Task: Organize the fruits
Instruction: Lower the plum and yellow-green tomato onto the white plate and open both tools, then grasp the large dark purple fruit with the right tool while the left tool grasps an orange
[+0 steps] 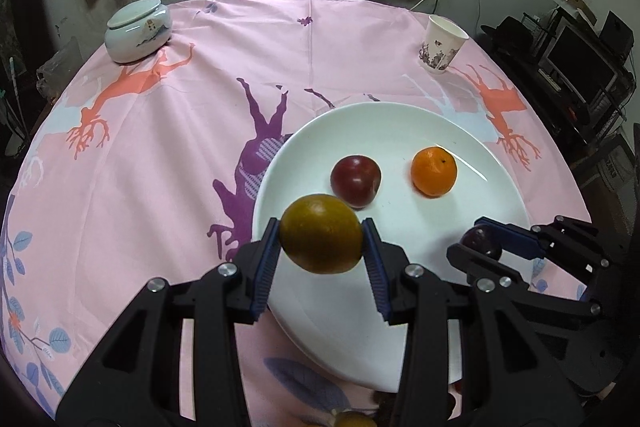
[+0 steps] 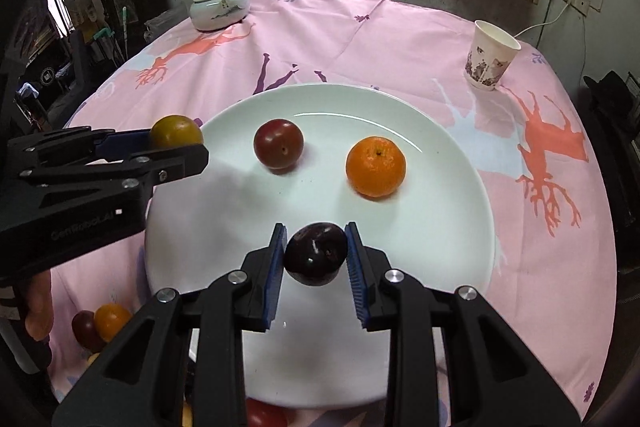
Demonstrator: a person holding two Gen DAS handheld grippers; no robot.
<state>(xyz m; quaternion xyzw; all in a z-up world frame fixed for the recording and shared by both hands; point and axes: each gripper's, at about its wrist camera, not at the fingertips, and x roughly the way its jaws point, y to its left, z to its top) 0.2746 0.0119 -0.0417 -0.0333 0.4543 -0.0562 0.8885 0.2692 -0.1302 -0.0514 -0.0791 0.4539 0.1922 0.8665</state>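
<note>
A white plate (image 1: 400, 123) (image 2: 440, 247) lies on the pink tablecloth and holds a red plum (image 1: 355, 179) (image 2: 278, 143) and an orange tangerine (image 1: 433, 171) (image 2: 375, 166). My left gripper (image 1: 321, 235) (image 2: 176, 143) is shut on a yellow-green fruit (image 1: 320, 233) (image 2: 176, 131) and holds it above the plate's left edge. My right gripper (image 2: 316, 247) (image 1: 480, 241) is shut on a dark purple plum (image 2: 316, 253) (image 1: 482, 241) above the plate's near part.
A white lidded ceramic jar (image 1: 138, 29) (image 2: 219, 5) stands at the far left, a paper cup (image 1: 442, 45) (image 2: 491, 55) at the far right. More loose fruits (image 2: 102, 323) lie on the cloth near the front edge, left of the plate.
</note>
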